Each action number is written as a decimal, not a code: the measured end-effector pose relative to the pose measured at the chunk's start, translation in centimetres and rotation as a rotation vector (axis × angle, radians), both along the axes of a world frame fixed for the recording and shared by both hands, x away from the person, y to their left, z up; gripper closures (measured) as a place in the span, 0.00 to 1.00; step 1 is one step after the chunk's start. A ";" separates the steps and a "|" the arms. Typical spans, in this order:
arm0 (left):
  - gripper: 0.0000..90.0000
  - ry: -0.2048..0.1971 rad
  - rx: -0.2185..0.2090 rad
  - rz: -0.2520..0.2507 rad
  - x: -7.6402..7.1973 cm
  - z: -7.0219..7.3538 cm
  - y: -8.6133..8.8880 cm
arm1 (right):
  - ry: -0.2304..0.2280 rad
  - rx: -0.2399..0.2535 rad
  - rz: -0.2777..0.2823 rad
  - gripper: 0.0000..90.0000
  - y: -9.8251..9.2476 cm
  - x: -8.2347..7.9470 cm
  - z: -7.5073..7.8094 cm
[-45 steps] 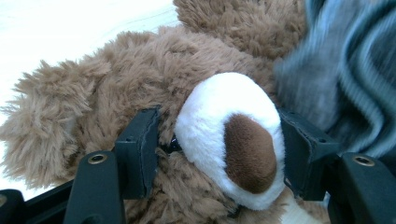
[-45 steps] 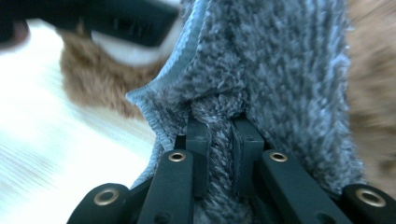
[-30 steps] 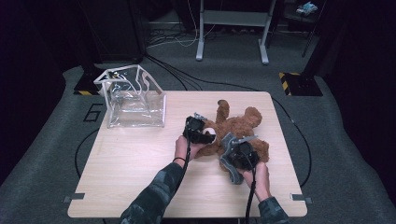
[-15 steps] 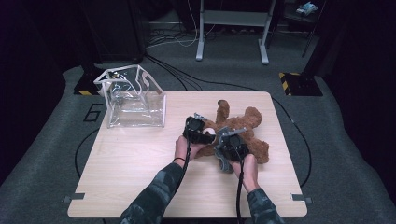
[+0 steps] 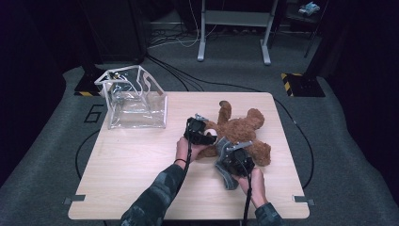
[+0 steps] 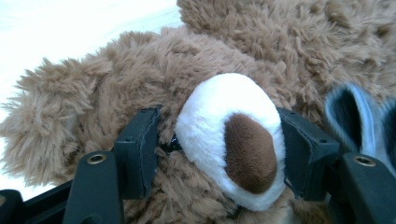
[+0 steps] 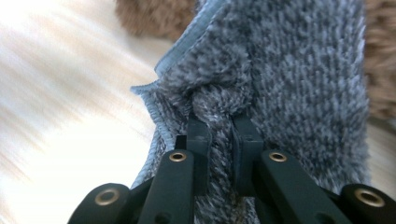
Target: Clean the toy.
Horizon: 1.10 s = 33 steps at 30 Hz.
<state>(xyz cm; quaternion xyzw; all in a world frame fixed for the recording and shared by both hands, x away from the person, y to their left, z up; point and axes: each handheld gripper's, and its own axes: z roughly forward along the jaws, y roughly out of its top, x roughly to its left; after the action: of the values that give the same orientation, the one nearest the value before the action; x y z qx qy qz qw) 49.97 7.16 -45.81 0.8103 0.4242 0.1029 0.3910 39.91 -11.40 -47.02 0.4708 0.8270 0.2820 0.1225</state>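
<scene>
Teddy bear lies near the middle of the table, toward its right edge. Going left to right, the left gripper squeezes the bear's white snout, and the right gripper pinches a fold of the grey cloth beside the bear. To do this well, I think the left one should hold the head steady while the right pulls the cloth slowly.

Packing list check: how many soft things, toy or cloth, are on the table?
2. The brown teddy bear lies right of the table's centre, its white muzzle between the left gripper's jaws. The grey cloth lies against the bear's near side, pinched by the right gripper.
</scene>
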 end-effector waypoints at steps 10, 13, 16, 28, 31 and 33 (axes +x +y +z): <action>0.28 -0.051 -0.024 -0.015 -0.7 1.7 0.8 | -0.108 0.073 -0.015 0.87 -0.9 0.0 1.7; 0.21 -0.045 -0.037 0.011 -1.1 2.1 2.2 | -0.140 0.079 -0.007 0.87 -0.3 -0.1 2.3; 0.21 -0.065 -0.025 0.038 -1.8 1.8 3.9 | -0.160 0.084 0.027 0.87 0.6 -0.1 2.9; 0.18 -0.033 0.049 0.146 -4.8 -3.6 9.7 | -0.183 0.018 0.107 0.87 5.6 1.8 2.2; 0.18 -0.032 0.058 0.156 -5.1 -4.4 10.1 | -0.162 0.011 0.099 0.88 5.9 2.2 1.1; 0.18 -0.027 0.057 0.156 -5.2 -4.9 10.1 | -0.153 0.007 0.098 0.88 5.9 2.3 0.4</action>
<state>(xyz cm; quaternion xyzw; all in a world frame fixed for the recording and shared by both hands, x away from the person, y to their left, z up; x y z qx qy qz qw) 44.76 17.27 -50.67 0.7842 0.4775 0.1558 0.3645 42.26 -5.48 -46.60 0.4070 0.8364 0.3255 0.1698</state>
